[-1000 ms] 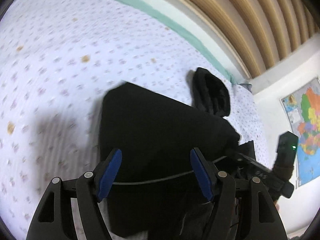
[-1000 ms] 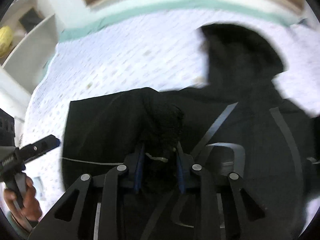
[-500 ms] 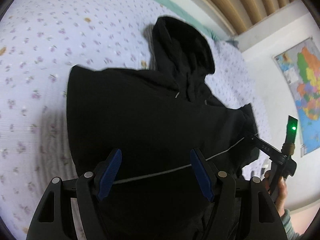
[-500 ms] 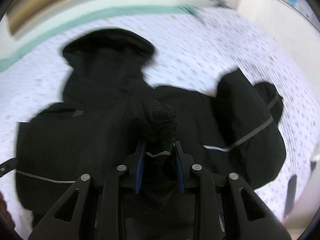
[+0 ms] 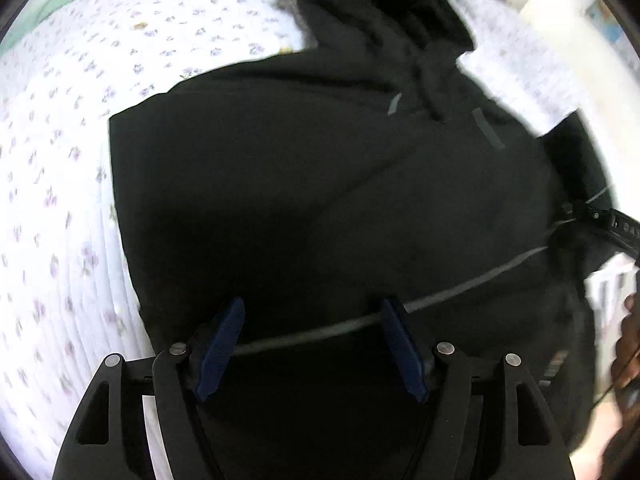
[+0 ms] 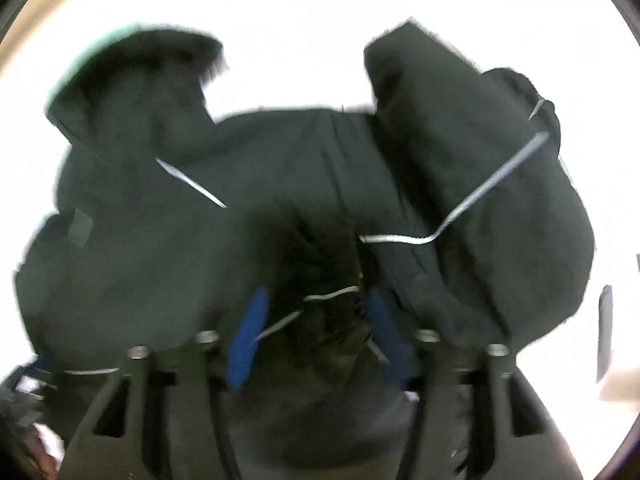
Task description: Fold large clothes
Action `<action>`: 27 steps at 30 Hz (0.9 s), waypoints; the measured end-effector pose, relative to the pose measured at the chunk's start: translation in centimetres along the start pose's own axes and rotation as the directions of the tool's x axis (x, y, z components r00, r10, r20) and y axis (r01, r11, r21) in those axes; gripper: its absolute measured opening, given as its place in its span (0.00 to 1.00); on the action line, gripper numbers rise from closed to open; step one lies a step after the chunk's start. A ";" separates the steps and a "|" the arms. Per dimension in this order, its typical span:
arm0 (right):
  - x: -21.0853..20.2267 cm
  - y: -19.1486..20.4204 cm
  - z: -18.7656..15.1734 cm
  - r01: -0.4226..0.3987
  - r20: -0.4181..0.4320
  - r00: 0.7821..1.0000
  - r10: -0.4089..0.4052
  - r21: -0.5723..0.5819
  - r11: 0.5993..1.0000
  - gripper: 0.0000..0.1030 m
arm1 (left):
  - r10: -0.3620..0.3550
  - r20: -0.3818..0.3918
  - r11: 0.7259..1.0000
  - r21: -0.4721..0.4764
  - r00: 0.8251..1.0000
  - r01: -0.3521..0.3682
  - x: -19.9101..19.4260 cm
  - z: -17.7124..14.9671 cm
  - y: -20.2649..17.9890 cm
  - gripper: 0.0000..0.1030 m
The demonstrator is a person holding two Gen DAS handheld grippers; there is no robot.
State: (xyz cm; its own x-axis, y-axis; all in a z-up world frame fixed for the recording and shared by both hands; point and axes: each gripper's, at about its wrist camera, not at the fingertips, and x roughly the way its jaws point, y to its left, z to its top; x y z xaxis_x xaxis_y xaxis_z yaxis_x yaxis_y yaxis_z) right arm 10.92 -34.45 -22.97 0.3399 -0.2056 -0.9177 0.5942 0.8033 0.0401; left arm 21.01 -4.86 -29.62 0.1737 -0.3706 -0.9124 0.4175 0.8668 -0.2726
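Note:
A large black hooded jacket with thin grey reflective stripes lies on a bed, its hood at the far end. My left gripper is open above the jacket's near part, holding nothing. In the right wrist view the jacket fills the frame, with a folded sleeve on the right. My right gripper has its jaws apart around a bunched fold of jacket fabric. The right gripper also shows at the right edge of the left wrist view.
The bed is covered by a white sheet with small purple flowers. A pale green band runs along its far left edge. A hand shows at the right edge. The surroundings in the right wrist view are overexposed white.
The right gripper's jaws have widened around the bunched fabric it was pinching. Both cameras have moved closer over the jacket, which now fills more of each view.

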 end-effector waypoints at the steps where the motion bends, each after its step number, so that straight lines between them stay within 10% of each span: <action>1: -1.5 0.3 -0.5 -0.029 0.038 0.999 0.029 -0.004 1.000 0.73 | -0.041 0.018 0.999 -0.021 0.999 0.041 -1.2 -0.5 0.1 0.70; 4: -1.8 3.4 -2.5 -0.060 0.003 0.998 0.061 -0.114 0.992 0.68 | -0.031 0.040 0.999 -0.027 0.999 0.032 -3.1 -2.2 -0.5 0.70; 6: 0.5 5.5 -4.5 -0.046 -0.065 0.997 0.034 -0.197 0.979 0.48 | 0.116 -0.031 0.993 -0.015 0.993 -0.117 -1.7 -3.1 -0.8 0.70; 9: 4.9 7.3 -6.8 -0.010 -0.184 0.982 -0.043 -0.277 0.961 0.51 | 0.181 -0.092 0.983 -0.011 0.979 -0.182 -0.2 -3.2 -1.0 0.70; 12: 2.2 5.4 -5.0 -0.115 -0.235 0.969 0.074 -0.167 0.979 0.51 | 0.145 -0.068 0.988 -0.040 0.987 -0.148 -2.3 -2.9 -2.0 0.70; 19: -9.0 -5.1 -3.6 -0.244 0.013 0.969 0.246 -0.107 0.964 0.68 | 0.022 0.067 1.000 -0.008 0.998 -0.021 -7.4 -3.2 -9.5 0.70; 27: -10.6 -20.5 2.9 -0.156 0.142 0.977 0.159 -0.031 0.987 0.69 | -0.068 0.138 0.997 0.044 0.988 0.063 -4.2 0.2 -22.8 0.70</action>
State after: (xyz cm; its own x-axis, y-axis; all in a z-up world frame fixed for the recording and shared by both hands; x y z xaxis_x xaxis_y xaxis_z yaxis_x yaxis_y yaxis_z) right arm -2.76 -50.40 -12.92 0.5296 -0.1526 -0.8344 0.5114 0.8423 0.1705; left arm 10.98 -23.13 -19.53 0.2664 -0.4713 -0.8407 0.4664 0.8264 -0.3155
